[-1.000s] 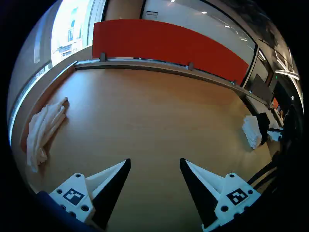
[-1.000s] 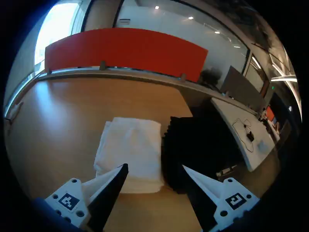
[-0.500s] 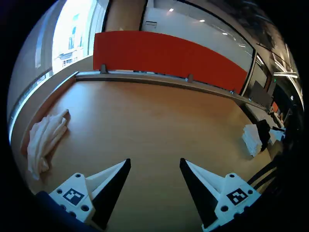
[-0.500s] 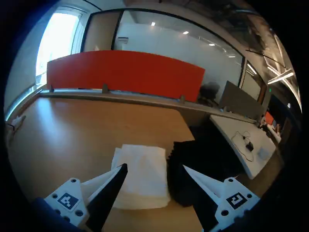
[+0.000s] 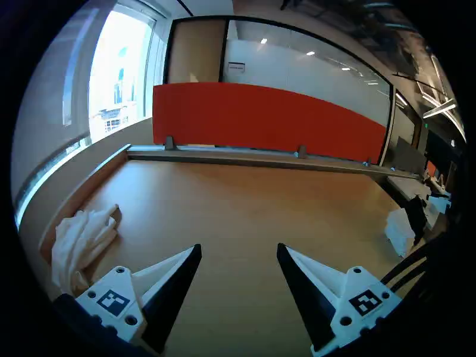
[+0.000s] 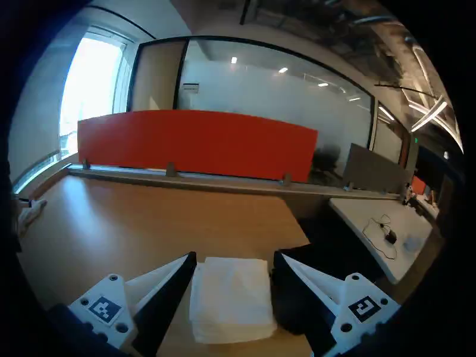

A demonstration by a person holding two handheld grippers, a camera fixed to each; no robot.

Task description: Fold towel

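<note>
In the left gripper view a crumpled white towel (image 5: 80, 241) lies at the left edge of the wooden table (image 5: 238, 202), left of my open left gripper (image 5: 238, 256), which holds nothing. A folded white towel stack (image 5: 398, 231) rests at the table's far right. In the right gripper view that folded towel stack (image 6: 231, 297) lies flat between and just beyond the fingers of my open right gripper (image 6: 233, 262), which holds nothing. The crumpled towel (image 6: 28, 212) shows small at the far left there.
An orange divider panel (image 5: 268, 122) runs along the table's far edge on a metal rail. A dark object (image 6: 300, 285) sits right of the folded stack by the table's right edge. A second desk (image 6: 381, 235) with a cable stands beyond. Windows line the left side.
Both grippers have tilted up and drawn back: the room's far wall fills more of each view. The folded stack has slid down toward the right gripper's fingers. Both stay open.
</note>
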